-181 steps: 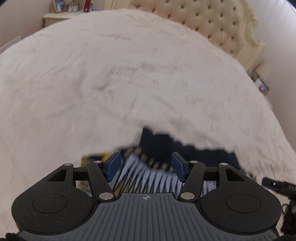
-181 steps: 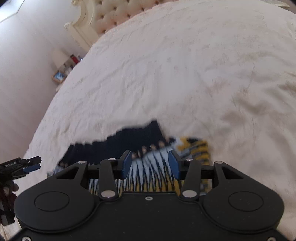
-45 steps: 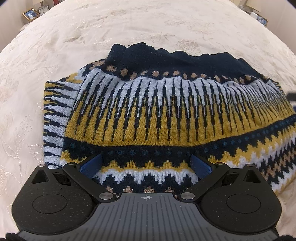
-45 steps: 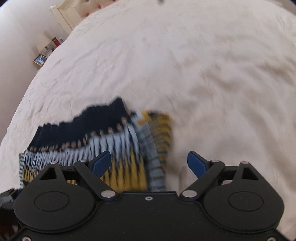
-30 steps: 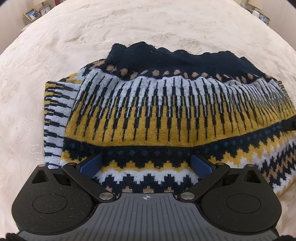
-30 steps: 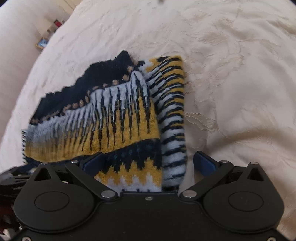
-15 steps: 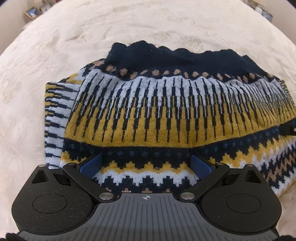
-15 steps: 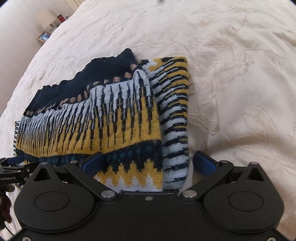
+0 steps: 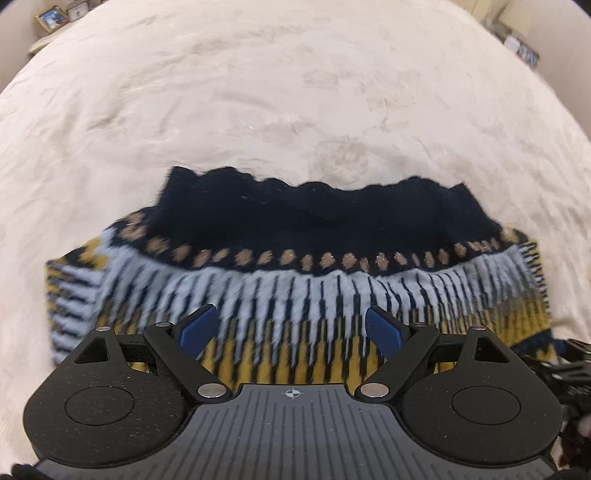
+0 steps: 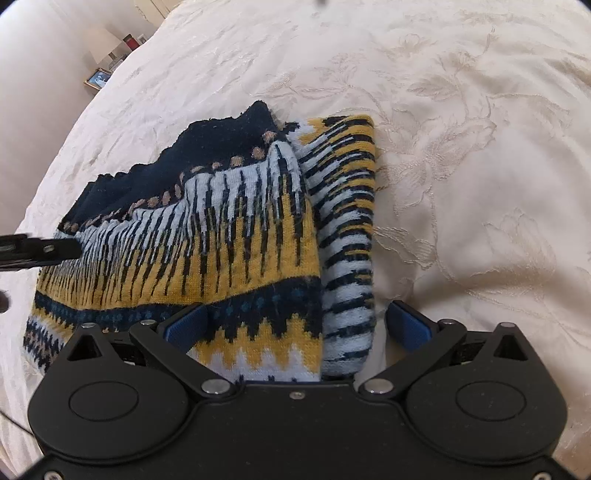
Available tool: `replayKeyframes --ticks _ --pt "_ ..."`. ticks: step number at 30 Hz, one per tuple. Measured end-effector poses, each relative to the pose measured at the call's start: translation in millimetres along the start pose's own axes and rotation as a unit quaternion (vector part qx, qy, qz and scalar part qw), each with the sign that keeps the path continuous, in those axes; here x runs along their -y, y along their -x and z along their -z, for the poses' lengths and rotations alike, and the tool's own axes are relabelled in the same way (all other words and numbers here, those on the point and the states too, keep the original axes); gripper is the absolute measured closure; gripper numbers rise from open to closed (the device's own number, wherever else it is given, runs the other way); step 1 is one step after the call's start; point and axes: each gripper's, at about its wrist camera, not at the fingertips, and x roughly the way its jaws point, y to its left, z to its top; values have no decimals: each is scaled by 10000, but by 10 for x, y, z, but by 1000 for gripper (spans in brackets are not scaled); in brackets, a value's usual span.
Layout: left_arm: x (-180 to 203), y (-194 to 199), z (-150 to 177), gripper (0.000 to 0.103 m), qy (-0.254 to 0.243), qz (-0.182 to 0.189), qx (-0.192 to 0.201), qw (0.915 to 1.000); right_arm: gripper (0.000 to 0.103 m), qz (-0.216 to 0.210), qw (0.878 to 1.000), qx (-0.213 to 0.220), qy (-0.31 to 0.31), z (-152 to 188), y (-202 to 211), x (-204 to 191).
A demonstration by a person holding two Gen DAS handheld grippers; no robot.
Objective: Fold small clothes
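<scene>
A small knit sweater [image 9: 295,266] in navy, yellow and pale blue lies folded on a cream bedspread [image 9: 258,92]. It also shows in the right wrist view [image 10: 229,236], with a striped sleeve [image 10: 347,236] folded along its right side. My left gripper [image 9: 291,328] is open, its blue pads over the sweater's near part, and this view is blurred. My right gripper [image 10: 295,325] is open, its pads straddling the sweater's near right corner. The left gripper's tip [image 10: 40,251] shows at the sweater's left side.
The embroidered bedspread [image 10: 461,147] spreads wide on all sides. Picture frames [image 9: 51,18] stand on a bedside table at far left. A framed photo [image 10: 98,79] and small items sit beyond the bed's edge.
My left gripper has moved forward over the sweater, and its jaws have narrowed a little. The right gripper has hardly moved. Earlier, both grippers released the sweater.
</scene>
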Motion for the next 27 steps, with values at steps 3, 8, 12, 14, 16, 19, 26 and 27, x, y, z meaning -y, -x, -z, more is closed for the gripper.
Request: replayKeyframes --ticks 3,8,12,14,16,19,26,27 --pt "94 -244 0 15 -106 -302 -336 9989 0 -103 9999 -57 -65 -24 6 30" --pt "72 -454 10 2 -144 -392 -476 9980 0 -423 9981 -129 -439 -89 43 144" --pt "67 -551 -25 0 -108 -413 -495 9979 24 -655 9960 -18 -608 -132 79 208" --pt "81 -585 -47 0 -94 -425 -488 9979 36 -752 9948 -1 -686 -157 81 238" --pt "60 -584 -28 0 -89 -422 -459 9980 51 -898 9928 -47 -791 -179 74 259" --pt "58 -561 -4 0 -78 -377 -411 9984 69 -1088 9905 -111 -835 -215 100 232" --pt "-249 -38 173 18 331 -42 -154 9993 71 -610 9964 -102 -574 -314 283 -126" --pt "-320 70 233 18 390 -65 -92 9992 71 -571 9968 -97 -544 -328 315 -179"
